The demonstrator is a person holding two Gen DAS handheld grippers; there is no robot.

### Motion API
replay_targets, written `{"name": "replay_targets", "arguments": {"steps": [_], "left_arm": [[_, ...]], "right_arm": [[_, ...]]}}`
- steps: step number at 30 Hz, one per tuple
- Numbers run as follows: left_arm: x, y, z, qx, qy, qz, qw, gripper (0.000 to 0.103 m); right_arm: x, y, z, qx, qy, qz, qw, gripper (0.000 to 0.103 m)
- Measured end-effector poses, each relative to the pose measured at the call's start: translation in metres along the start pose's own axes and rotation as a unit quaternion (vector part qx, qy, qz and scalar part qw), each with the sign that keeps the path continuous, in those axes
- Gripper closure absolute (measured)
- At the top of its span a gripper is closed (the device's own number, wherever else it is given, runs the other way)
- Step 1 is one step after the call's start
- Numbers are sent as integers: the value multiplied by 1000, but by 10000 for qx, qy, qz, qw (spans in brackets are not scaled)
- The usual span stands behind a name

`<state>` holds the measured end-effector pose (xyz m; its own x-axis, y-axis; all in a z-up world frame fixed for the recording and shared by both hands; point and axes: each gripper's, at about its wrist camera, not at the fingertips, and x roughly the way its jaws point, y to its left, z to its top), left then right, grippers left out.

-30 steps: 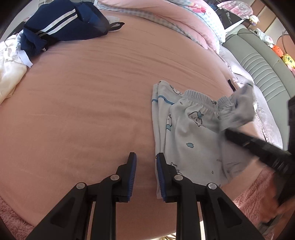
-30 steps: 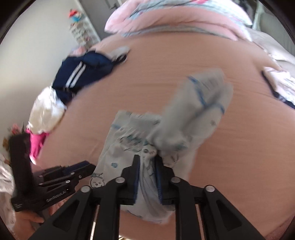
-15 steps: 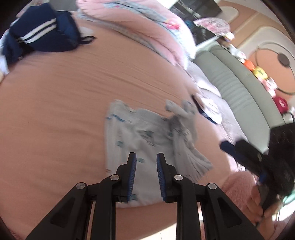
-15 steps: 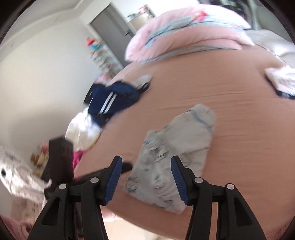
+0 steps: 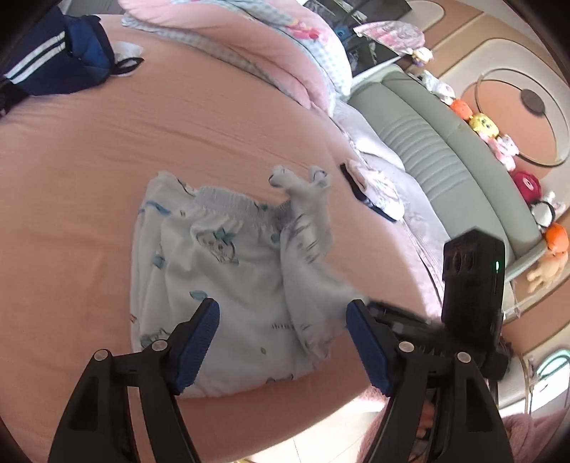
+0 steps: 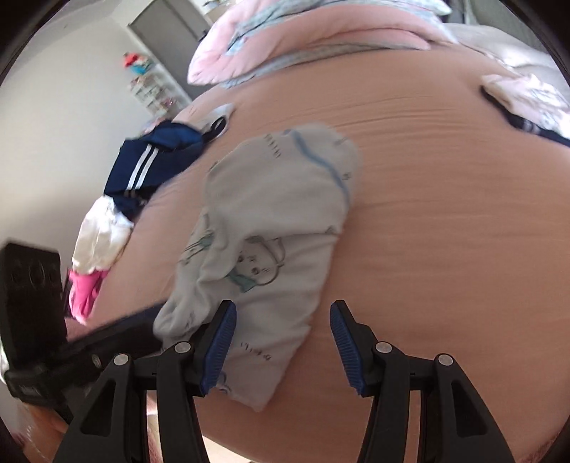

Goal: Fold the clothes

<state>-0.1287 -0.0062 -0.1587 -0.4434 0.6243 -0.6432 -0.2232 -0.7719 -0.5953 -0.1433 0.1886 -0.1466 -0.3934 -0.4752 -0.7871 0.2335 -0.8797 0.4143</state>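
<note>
A wide bed (image 5: pixel 107 149) under a salmon-pink sheet fills both views. At its head lies a rolled pink quilt (image 5: pixel 285 46) with a checked lining. A grey-green padded headboard (image 5: pixel 445 149) runs along the bed's right edge, with a row of plush toys (image 5: pixel 488 128) on its top ledge. The right wrist view shows a pale wall (image 6: pixel 64 117), a grey door (image 6: pixel 167 25) and cluttered white shelves (image 6: pixel 153 85). Daylight is bright and even.

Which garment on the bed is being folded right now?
On the pink bed sheet, look near the front edge. The pale printed pants lie there alone, light blue-white with cartoon prints and a gathered waistband, unlike the navy white-striped jacket at the far side.
</note>
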Motion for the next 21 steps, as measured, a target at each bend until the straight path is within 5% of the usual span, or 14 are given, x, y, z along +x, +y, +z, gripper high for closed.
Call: {"name": "replay_targets", "arguments": {"steps": [6,10,11,21], "left_arm": [[27,-8,16,228,429,211,9986,32],[50,-12,14,439,857,498,9941,82],[52,-13,14,458,847,508,9940,88],[-2,6,5,-140,192,609,9979,95]], "right_arm": [[4,16,-19,-441,315,181,9984,48],[9,15,-22,-385,423,220,9981,48],[7,7,-24,-250,519,247,9980,48],[-31,-44,14,741,-291,477,9957,48]]}}
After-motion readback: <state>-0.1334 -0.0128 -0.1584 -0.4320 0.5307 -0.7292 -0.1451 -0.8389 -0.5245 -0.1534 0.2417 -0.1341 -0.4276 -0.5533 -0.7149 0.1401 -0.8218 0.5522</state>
